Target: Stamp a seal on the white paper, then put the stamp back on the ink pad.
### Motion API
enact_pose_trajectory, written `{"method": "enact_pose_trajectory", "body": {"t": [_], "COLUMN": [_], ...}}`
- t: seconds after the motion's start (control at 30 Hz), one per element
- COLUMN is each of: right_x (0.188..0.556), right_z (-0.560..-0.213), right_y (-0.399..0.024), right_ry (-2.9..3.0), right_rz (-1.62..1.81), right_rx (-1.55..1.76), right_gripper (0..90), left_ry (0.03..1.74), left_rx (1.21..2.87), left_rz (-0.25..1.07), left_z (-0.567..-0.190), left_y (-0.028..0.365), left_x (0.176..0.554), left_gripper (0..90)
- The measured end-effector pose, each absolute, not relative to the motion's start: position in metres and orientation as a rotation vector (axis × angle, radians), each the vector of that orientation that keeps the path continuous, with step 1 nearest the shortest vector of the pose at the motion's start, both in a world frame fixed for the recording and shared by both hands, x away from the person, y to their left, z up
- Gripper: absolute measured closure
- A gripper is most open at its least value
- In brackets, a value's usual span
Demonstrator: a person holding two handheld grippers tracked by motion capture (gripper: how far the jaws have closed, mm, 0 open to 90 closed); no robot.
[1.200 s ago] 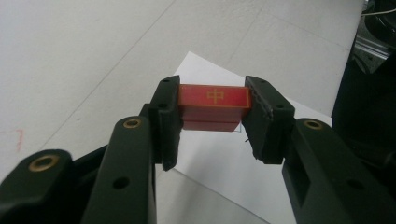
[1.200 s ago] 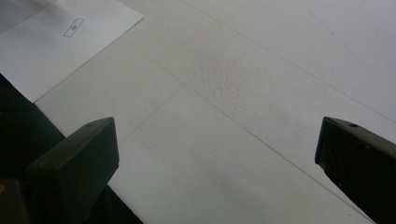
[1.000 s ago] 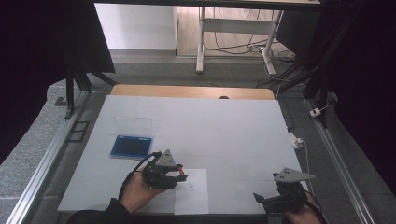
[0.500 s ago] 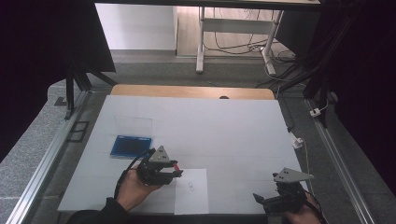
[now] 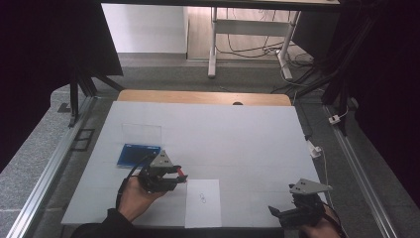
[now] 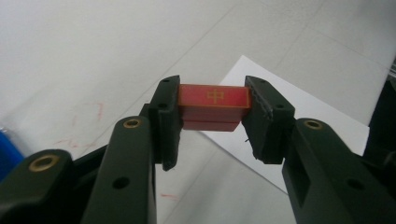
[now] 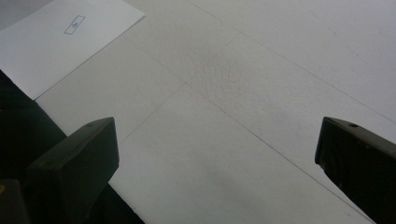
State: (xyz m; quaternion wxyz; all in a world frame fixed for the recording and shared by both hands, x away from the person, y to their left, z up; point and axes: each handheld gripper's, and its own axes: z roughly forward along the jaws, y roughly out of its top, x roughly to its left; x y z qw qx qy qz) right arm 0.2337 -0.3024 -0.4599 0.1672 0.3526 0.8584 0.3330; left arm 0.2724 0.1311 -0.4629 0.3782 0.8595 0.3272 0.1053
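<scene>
My left gripper (image 5: 179, 174) has drifted left off the paper sheet (image 5: 203, 202), fingers clamped on one red block (image 6: 213, 106) above the surface (image 5: 237, 134). Right gripper (image 5: 277, 213) unmoved, fingers wide apart, empty. One sheet, one blue case (image 5: 137, 154).

block (image 6: 213, 105): showing red, with a gold cross-like mark and thin gold border
sheet (image 5: 203, 202): showing white, a small dark outlined mark just right of the block
case (image 5: 138, 154): showing blue
table (image 5: 237, 134): showing white
</scene>
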Motion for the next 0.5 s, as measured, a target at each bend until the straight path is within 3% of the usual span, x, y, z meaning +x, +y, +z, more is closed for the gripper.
{"method": "enact_pose_trajectory", "body": {"t": [0.5], "right_x": [0.234], "right_z": [-0.46], "right_y": [-0.302], "right_ry": [2.442], "right_rz": [0.945], "right_rx": [1.004], "right_gripper": [0.0], "left_ry": [0.93], "left_rx": [2.15], "left_rz": [0.3], "left_z": [-0.462], "left_y": [0.154], "left_x": [0.281], "left_gripper": [58.1]}}
